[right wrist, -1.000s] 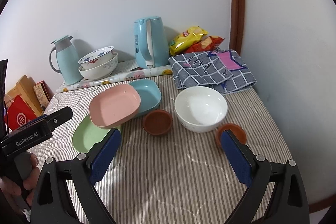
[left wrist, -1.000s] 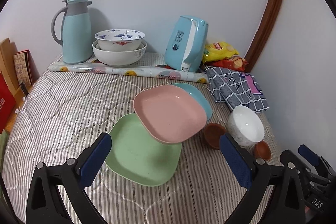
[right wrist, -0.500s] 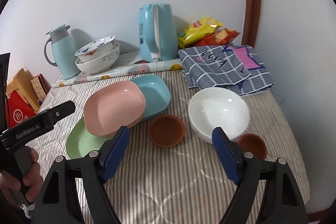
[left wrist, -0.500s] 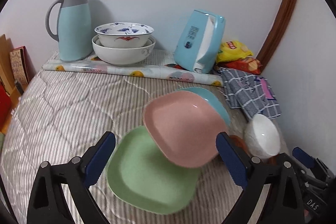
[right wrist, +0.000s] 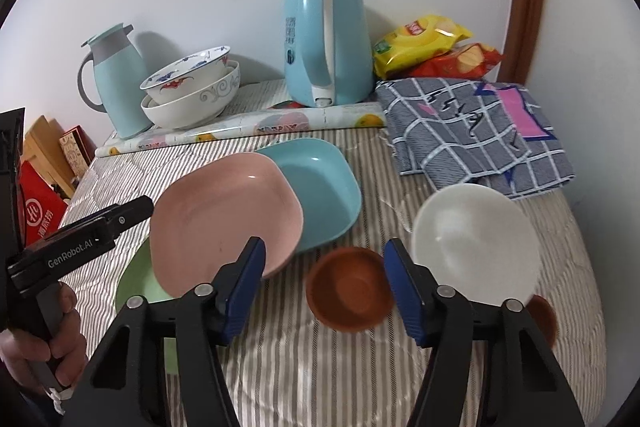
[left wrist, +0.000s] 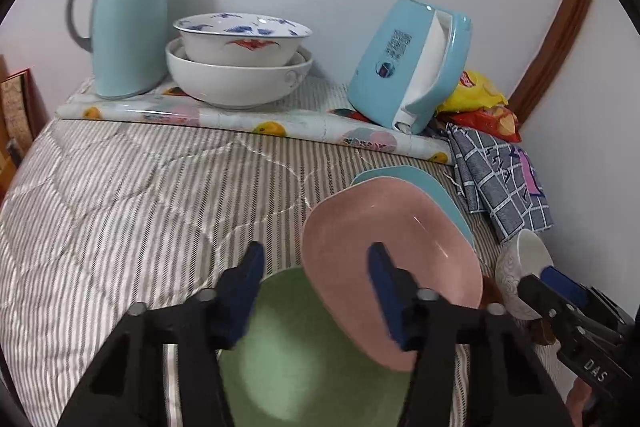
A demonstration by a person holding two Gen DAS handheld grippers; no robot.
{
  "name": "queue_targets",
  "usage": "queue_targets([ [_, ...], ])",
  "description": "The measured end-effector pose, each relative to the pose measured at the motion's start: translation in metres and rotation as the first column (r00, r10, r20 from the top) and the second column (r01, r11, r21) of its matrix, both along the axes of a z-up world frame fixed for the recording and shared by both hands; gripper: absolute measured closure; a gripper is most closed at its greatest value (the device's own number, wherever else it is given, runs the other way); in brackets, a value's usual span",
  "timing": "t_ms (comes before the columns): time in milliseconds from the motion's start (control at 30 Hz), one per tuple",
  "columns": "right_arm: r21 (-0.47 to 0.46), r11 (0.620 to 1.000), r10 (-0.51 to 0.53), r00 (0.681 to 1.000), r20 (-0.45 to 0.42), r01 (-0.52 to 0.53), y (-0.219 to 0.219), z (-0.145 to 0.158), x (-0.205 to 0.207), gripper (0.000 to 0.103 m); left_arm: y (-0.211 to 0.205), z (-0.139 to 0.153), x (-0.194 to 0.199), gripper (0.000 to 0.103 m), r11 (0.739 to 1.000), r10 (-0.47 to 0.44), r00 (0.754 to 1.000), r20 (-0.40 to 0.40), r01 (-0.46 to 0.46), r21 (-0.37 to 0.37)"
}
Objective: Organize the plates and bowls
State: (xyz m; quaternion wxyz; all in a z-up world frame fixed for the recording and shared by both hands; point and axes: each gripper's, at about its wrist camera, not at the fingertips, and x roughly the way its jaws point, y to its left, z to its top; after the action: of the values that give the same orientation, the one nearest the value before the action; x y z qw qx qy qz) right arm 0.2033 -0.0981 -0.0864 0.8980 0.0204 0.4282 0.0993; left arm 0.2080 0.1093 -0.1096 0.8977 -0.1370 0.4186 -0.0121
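Note:
A pink plate (left wrist: 404, 247) (right wrist: 224, 215) lies tilted across a green plate (left wrist: 296, 367) (right wrist: 136, 279) and a blue plate (left wrist: 424, 183) (right wrist: 320, 195). My left gripper (left wrist: 316, 291) is open, its jaws half closed, low over the pink plate's near left edge and the green plate. My right gripper (right wrist: 322, 283) is open, straddling a small brown bowl (right wrist: 348, 287). A white bowl (right wrist: 476, 247) (left wrist: 520, 279) sits right of it, with a second brown bowl (right wrist: 542, 315) partly hidden behind my right finger.
At the back stand a light blue thermos jug (left wrist: 128, 23), two stacked patterned bowls (left wrist: 240, 63), a blue kettle (right wrist: 324, 39), snack bags (right wrist: 428, 43) and a folded checked cloth (right wrist: 480, 131). A wall closes the right side. Boxes (right wrist: 40, 195) stand off the left edge.
Both grippers have moved forward and down toward the dishes, and both have narrowed their jaws. The left one now sits over the pink plate's edge, the right one around the brown bowl.

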Motion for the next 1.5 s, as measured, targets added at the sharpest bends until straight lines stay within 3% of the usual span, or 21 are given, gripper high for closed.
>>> queue_targets([
  [67,0.002,1.000,0.018,1.000,-0.017,-0.018,0.006,-0.007,0.009,0.058,0.000,-0.004,0.007,0.060,1.000,-0.001,1.000,-0.004,0.001,0.001],
  [133,-0.001,1.000,0.028,0.999,-0.034,-0.028,0.009,-0.012,0.016,0.061,-0.001,-0.008,0.013,0.062,1.000,-0.008,1.000,-0.005,0.008,-0.007],
  [467,0.026,0.999,0.030,0.993,-0.117,-0.027,0.012,-0.032,0.029,0.061,-0.005,-0.025,0.043,0.062,0.999,-0.031,0.999,-0.035,0.030,-0.026],
  [700,0.029,0.999,0.035,0.989,-0.145,-0.031,0.017,-0.041,0.037,0.063,-0.007,-0.032,0.052,0.082,0.998,-0.049,0.997,-0.061,0.046,-0.039],
  [767,0.022,0.999,0.037,0.990,-0.138,-0.034,0.018,-0.043,0.039,0.082,-0.008,-0.033,0.051,0.088,0.997,-0.062,0.996,-0.061,0.059,-0.059],
  [833,0.018,0.999,0.038,0.989,-0.143,-0.036,0.020,-0.045,0.041,0.089,-0.007,-0.033,0.049,0.090,0.995,-0.064,0.996,-0.057,0.059,-0.079],
  [1500,0.008,1.000,0.012,0.998,-0.064,-0.011,0.027,-0.023,0.013,0.096,0.007,-0.008,0.000,0.092,0.994,-0.032,0.999,-0.011,0.031,-0.101],
])
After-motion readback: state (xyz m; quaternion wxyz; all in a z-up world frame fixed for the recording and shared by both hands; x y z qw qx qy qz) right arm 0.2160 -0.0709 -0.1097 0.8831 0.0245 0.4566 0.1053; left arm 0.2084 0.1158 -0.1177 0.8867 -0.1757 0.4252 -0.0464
